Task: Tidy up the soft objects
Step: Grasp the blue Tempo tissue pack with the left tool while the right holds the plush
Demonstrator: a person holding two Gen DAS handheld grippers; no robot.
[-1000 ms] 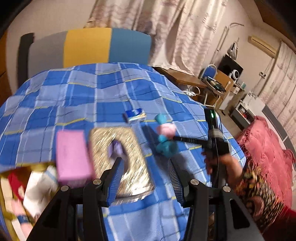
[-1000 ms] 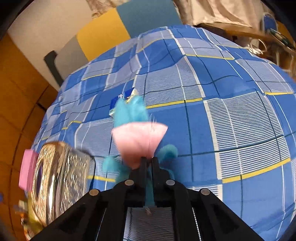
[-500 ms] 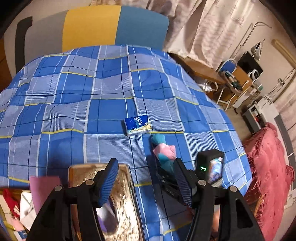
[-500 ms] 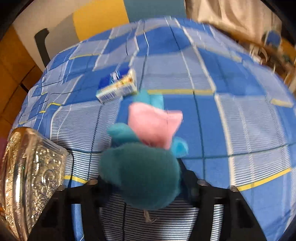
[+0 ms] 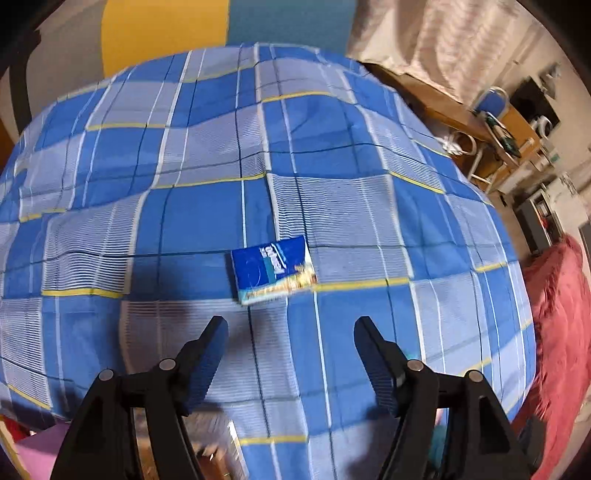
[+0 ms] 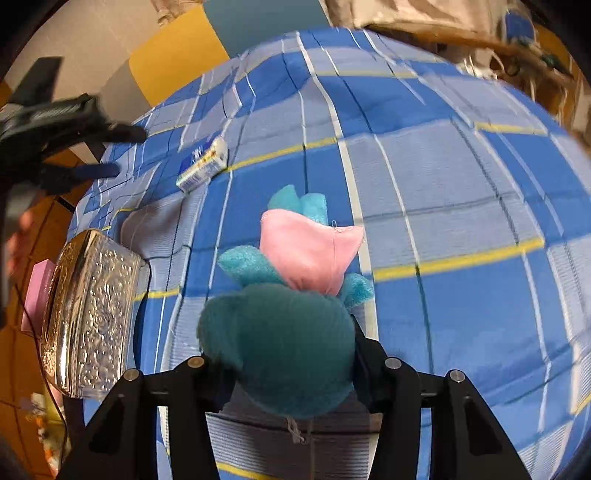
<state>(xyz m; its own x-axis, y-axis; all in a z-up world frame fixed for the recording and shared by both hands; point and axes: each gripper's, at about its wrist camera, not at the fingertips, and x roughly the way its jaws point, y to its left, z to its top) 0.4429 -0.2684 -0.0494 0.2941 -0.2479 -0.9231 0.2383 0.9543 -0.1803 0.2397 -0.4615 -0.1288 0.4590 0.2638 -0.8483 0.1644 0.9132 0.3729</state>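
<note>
A teal plush toy with a pink dress (image 6: 291, 295) lies on the blue checked cloth (image 6: 443, 184). Its round head sits between the fingers of my right gripper (image 6: 291, 354), whose jaws stand wide on either side of it. A small blue tissue pack (image 5: 273, 267) lies on the cloth just ahead of my left gripper (image 5: 290, 328), which is open and empty above the cloth. The pack also shows in the right wrist view (image 6: 203, 164), with my left gripper (image 6: 114, 151) to its left.
A shiny gold embossed tissue box (image 6: 88, 314) stands at the left with a pink block (image 6: 37, 284) behind it. A grey, yellow and blue chair back (image 5: 166, 33) stands behind the table. A red fuzzy cushion (image 5: 557, 325) and room furniture lie to the right.
My left gripper has moved forward past the gold box toward the blue pack. My right gripper has opened from a pinch and now straddles the plush toy's head.
</note>
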